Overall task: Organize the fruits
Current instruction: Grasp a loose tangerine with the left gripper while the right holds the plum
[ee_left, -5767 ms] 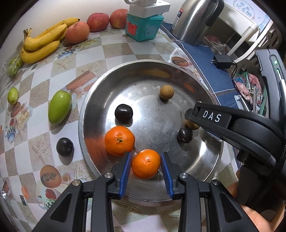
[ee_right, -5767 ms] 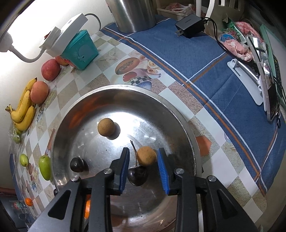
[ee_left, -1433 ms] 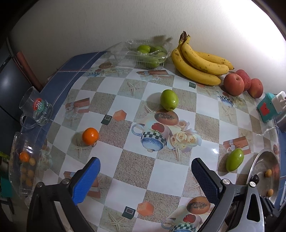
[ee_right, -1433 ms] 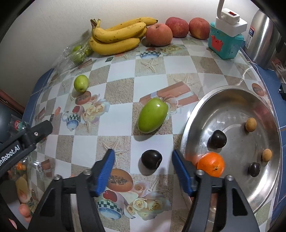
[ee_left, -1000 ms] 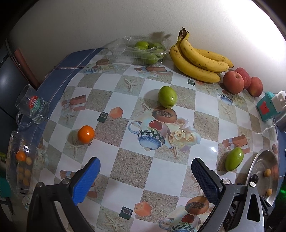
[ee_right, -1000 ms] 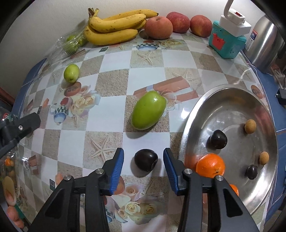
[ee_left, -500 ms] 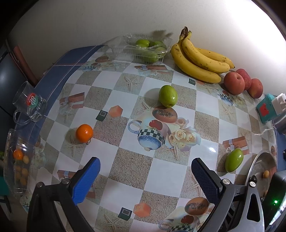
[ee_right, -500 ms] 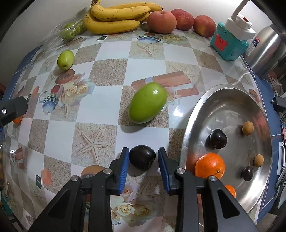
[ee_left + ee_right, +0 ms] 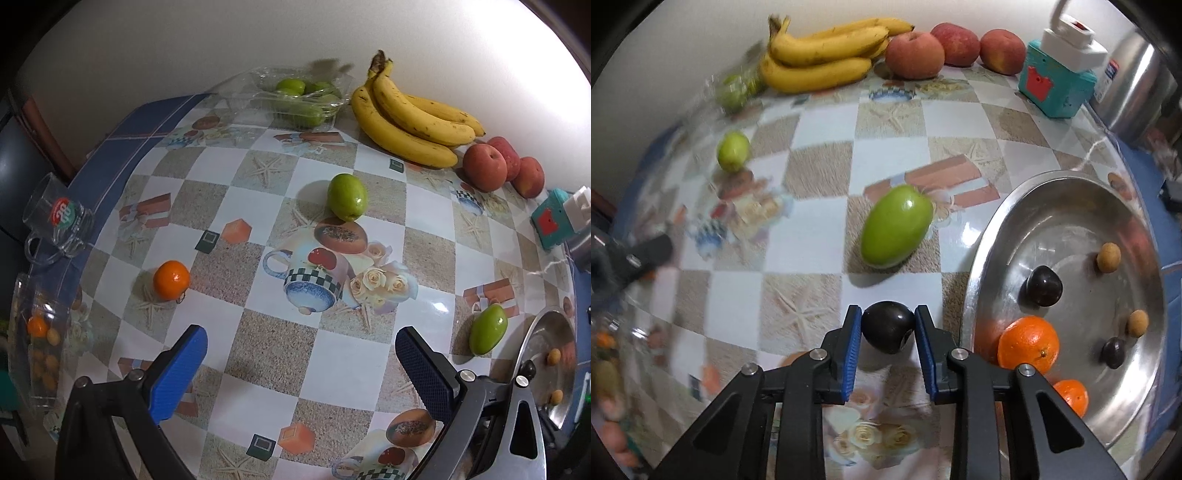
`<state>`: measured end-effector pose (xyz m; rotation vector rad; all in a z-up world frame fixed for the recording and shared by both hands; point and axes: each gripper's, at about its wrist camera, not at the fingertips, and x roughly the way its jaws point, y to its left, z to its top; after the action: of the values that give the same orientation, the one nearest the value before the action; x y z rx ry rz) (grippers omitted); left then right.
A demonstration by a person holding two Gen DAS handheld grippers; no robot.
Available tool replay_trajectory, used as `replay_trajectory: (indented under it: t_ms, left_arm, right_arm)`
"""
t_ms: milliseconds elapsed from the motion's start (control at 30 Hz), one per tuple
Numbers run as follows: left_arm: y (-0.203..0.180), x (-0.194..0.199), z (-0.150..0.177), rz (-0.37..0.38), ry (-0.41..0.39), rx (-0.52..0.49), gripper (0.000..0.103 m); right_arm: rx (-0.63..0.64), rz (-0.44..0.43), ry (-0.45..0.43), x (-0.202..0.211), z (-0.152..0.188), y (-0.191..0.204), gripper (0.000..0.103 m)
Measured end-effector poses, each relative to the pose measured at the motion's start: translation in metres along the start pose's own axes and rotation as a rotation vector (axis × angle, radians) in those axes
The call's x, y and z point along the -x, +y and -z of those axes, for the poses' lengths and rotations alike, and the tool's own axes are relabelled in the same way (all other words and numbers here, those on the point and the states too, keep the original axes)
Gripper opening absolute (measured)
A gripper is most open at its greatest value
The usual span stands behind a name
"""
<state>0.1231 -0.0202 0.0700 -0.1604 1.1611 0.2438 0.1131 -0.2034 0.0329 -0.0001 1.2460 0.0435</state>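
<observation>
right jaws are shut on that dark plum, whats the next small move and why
Probably lift the dark plum a little off the tablecloth. The right gripper has both jaws pressed on its sides, and the fruit looks to sit low over the cloth beside the steel bowl, where another plum already lies. The bowl rim needs clearing first.

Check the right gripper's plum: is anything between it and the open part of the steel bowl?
Nothing visible stands between them. The right gripper is shut on the plum, just left of the bowl. Only the bowl's raised rim lies between. Inside, an orange sits near that edge, with bare metal above it.
</observation>
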Motion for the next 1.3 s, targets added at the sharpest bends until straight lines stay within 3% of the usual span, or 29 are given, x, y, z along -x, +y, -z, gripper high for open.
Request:
replay_trajectory:
  t_ms: [300,433,700,833,900,1167,1300]
  left_arm:
    - [-0.016,0.008,-0.004,0.028,-0.069,-0.118,0.103]
    - [-0.007,0.007,-0.011,-0.028,-0.115,-0.152,0.102]
    - [0.068,-0.029,-0.02,-0.157,-0.032,-0.018,0.089]
    - [0.095,-0.044,-0.02,-0.15,0.0,0.041,0.086]
    - [0.103,-0.051,-0.019,-0.159,0.02,0.059,0.076]
    - [0.097,-0.066,-0.021,-0.167,0.028,0.043,0.067]
    - [0.1,-0.071,-0.023,-0.173,0.038,0.051,0.051]
  right_arm:
    - [-0.088,-0.029,-0.081,0.023,-0.004,-0.019,0.03]
    - [-0.092,-0.015,-0.099,0.028,-0.007,-0.016,0.03]
    - [-0.033,0.001,-0.087,0.021,-0.005,0.01,0.03]
    - [-0.017,0.001,-0.078,0.018,-0.004,0.019,0.03]
    - [-0.014,0.003,-0.077,0.017,-0.003,0.022,0.03]
    - [-0.003,-0.002,-0.069,0.015,-0.002,0.028,0.03]
    - [-0.01,-0.008,-0.07,0.015,-0.002,0.027,0.03]
